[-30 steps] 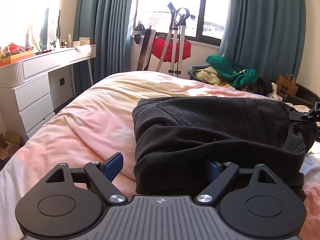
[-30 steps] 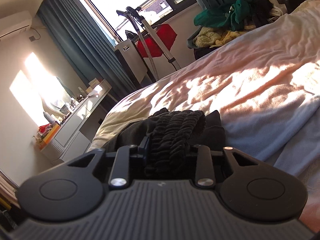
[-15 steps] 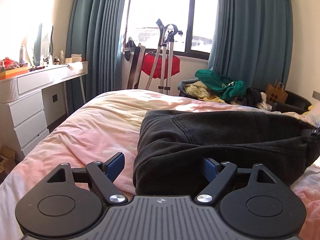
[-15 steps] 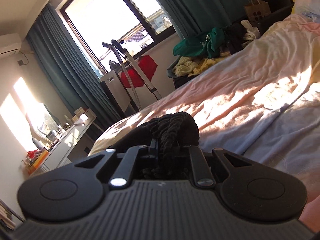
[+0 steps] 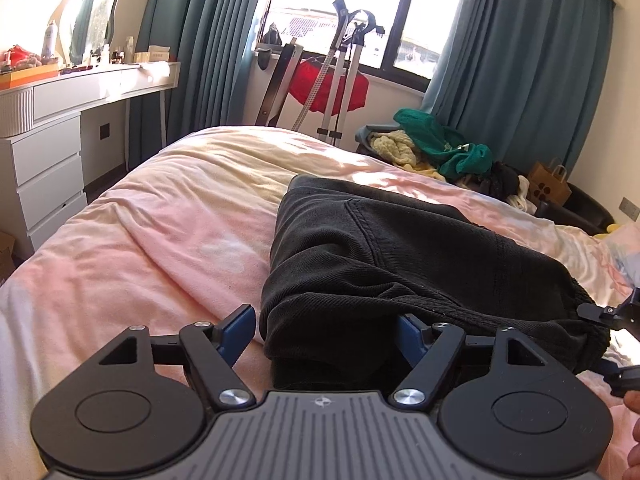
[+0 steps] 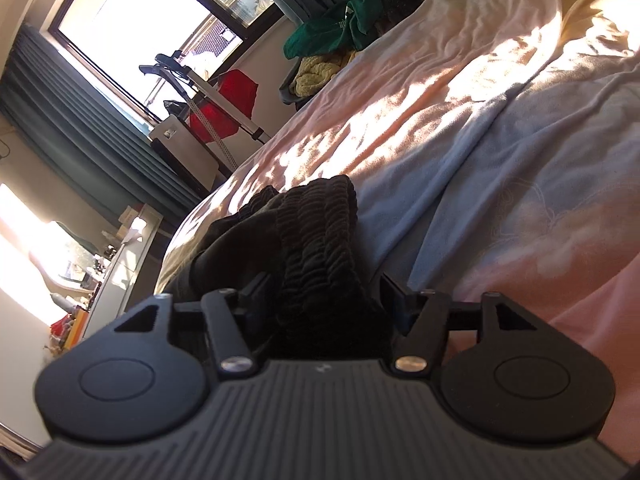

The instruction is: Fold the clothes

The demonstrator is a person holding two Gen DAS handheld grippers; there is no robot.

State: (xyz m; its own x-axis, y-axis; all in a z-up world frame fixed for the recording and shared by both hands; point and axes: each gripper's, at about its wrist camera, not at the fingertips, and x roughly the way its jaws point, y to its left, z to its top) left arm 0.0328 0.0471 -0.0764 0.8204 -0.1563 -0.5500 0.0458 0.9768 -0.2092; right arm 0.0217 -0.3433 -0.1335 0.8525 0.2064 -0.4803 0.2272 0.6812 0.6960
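We see the folded trousers [image 5: 384, 264] on the bed [image 5: 160, 248], the dresser [image 5: 44, 160] far left, a clothes pile [image 5: 436, 148] far right.

No legible text, brand, number or label found in either view. The brown paper bag [image 5: 549, 186] at far right carries a dark dot-cluster mark only, no readable lettering.

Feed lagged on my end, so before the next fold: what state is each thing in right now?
Black pants: folded over, lying on the bed.
Elastic waistband: bunched between the right gripper's jaws.
Left gripper: open, jaws astride the pants' near edge.
Right gripper: jaws parted around the waistband; grip unclear.
Pink duvet: spread out, wrinkled.
Curtains: drawn apart.
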